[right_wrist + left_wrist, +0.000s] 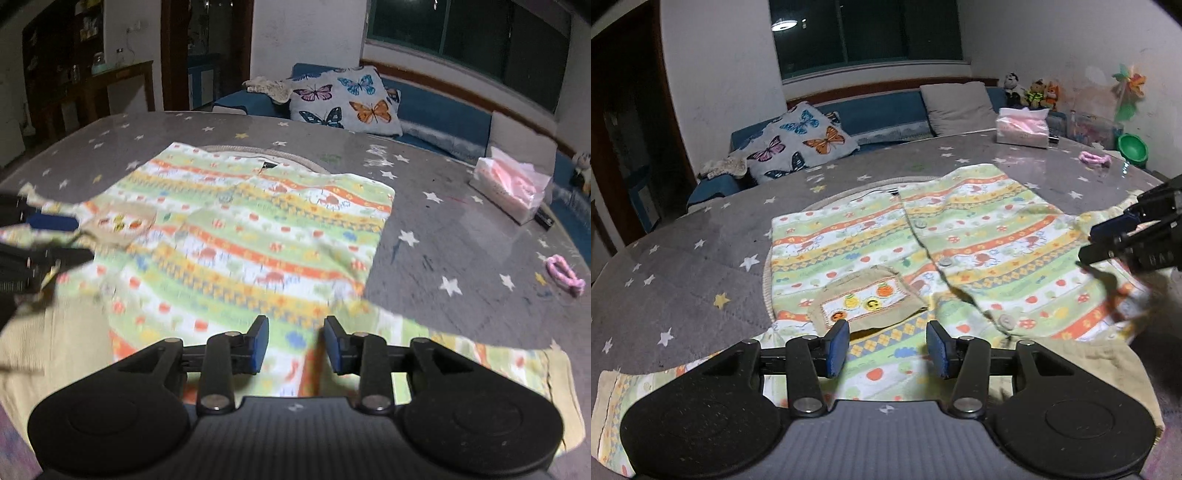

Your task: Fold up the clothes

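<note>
A child's striped shirt in green, orange and yellow with buttons and a tan chest pocket lies spread flat on the grey star-print table. It also shows in the right wrist view. My left gripper is open just above the shirt's near hem, close to the pocket, holding nothing. My right gripper is open over the near part of the shirt, holding nothing. It also shows at the right edge of the left wrist view.
A tissue box and a pink hair tie lie at the table's far side. A green bowl stands at the far right. A blue sofa with a butterfly cushion is behind the table.
</note>
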{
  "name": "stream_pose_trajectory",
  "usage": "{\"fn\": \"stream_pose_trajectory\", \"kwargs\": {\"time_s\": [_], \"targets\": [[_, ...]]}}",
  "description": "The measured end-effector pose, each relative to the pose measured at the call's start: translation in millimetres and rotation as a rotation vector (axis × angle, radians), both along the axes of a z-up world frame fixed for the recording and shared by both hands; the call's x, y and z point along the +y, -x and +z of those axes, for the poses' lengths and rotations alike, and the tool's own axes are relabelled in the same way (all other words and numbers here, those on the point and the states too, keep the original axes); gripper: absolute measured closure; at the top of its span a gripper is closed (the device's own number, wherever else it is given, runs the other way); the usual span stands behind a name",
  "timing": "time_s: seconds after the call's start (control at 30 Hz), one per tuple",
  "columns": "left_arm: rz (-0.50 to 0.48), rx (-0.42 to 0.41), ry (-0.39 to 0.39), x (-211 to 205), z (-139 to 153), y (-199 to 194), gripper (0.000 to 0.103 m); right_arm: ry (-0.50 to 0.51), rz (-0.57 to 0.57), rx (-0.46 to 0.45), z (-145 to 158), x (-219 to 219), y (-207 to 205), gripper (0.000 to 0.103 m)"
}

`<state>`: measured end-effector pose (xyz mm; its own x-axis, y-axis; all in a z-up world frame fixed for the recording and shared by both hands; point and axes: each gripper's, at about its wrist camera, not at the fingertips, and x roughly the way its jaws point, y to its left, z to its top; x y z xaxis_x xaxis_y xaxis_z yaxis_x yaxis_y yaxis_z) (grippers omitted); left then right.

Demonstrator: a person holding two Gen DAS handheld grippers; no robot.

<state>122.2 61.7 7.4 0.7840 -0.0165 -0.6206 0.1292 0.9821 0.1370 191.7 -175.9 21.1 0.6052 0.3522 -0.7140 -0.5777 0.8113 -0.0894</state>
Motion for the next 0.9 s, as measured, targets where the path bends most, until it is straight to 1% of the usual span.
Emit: {"fn": "stream_pose_trajectory", "kwargs": {"time_s": [0.13,0.23,0.37,0.5,0.63,0.73,0.83,0.9], "targets": [[-0.017,0.008,-0.041,-7.9,-6.3,2.1,0.051,0.007,-0.016,-0.040,-2.5,-15.0,22.0,0.062],[-0.005,-0.004,-0.037,-8.8,-2.2,4.5,0.051,-0.024,-0.058,-0.053,1.1,-35.5,34.0,0.059],[-0.003,-0.032,-0.023,-12.7,10.1,4.9,0.050,-0.075,-0.175,-0.024,-1.0,-72.2,36.8,0.059],[-0.039,-0.031,-0.008,-28.0,19.6,3.4,0.048,-0.113,-0.299,-0.013,-5.1,-108.7,35.8,0.059],[-0.087,-0.025,-0.004,-48.5,20.8,0.9,0.047,-0.140,-0.448,-0.048,-1.8,-148.7,25.1,0.059],[-0.108,-0.015,0.009,-61.3,20.2,-1.6,0.047,-0.138,-0.564,-0.062,-2.4,-174.7,11.5,0.059],[-0.124,-0.004,0.018,-71.1,19.0,-3.1,0.046,-0.137,-0.655,-0.072,-5.3,-196.0,1.0,0.059],[-0.131,0.006,0.025,-76.4,17.7,-4.6,0.046,-0.164,-0.689,-0.063,-8.8,-207.7,-6.0,0.059]]}}
